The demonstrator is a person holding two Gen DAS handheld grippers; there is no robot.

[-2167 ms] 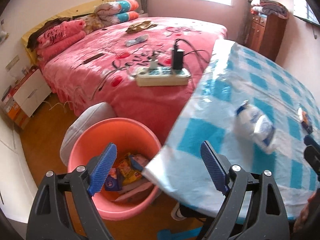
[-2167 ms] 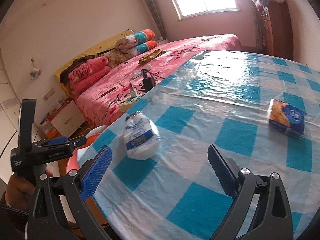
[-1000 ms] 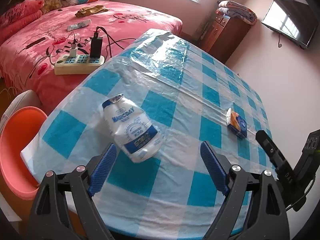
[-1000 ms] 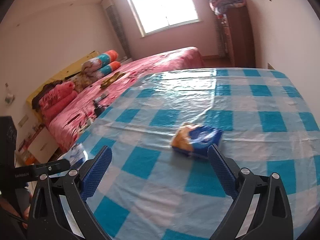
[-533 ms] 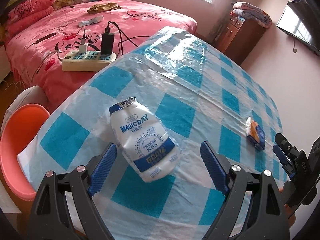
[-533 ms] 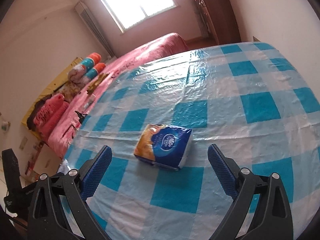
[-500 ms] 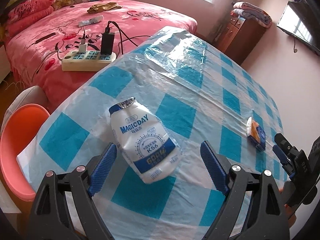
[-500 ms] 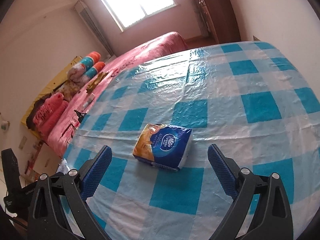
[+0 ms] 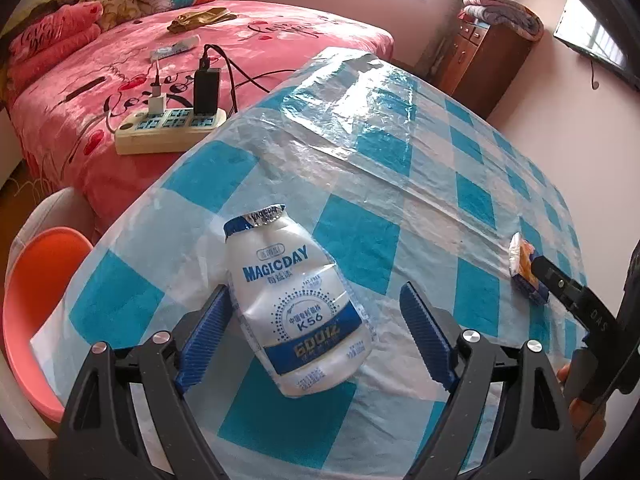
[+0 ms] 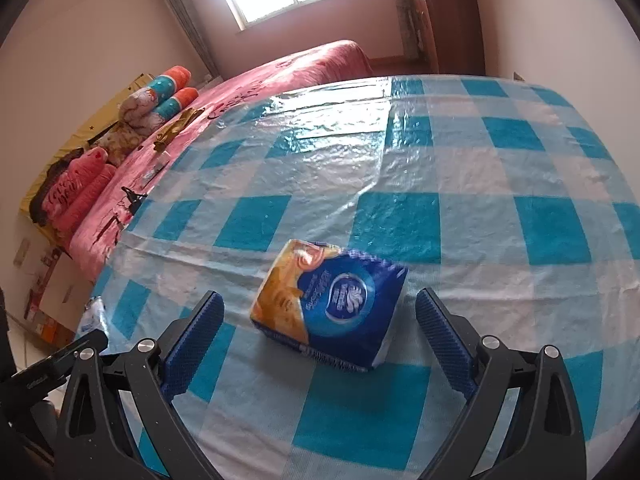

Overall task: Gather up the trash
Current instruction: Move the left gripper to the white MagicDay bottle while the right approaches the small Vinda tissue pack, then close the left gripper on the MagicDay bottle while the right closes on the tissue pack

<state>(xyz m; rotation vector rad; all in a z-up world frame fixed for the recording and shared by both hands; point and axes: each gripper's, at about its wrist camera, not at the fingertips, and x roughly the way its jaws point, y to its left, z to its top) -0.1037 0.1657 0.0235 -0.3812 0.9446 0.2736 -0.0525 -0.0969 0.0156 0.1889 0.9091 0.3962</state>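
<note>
The table (image 9: 472, 184) carries both trash items. Beside its edge stands the orange bin (image 9: 36, 304). The left gripper (image 9: 316, 332) straddles the flattened milk pouch (image 9: 296, 304), fingers apart; the right gripper (image 10: 320, 332) likewise brackets the tissue pack (image 10: 328, 304), ready for simultaneous pickup.
</note>
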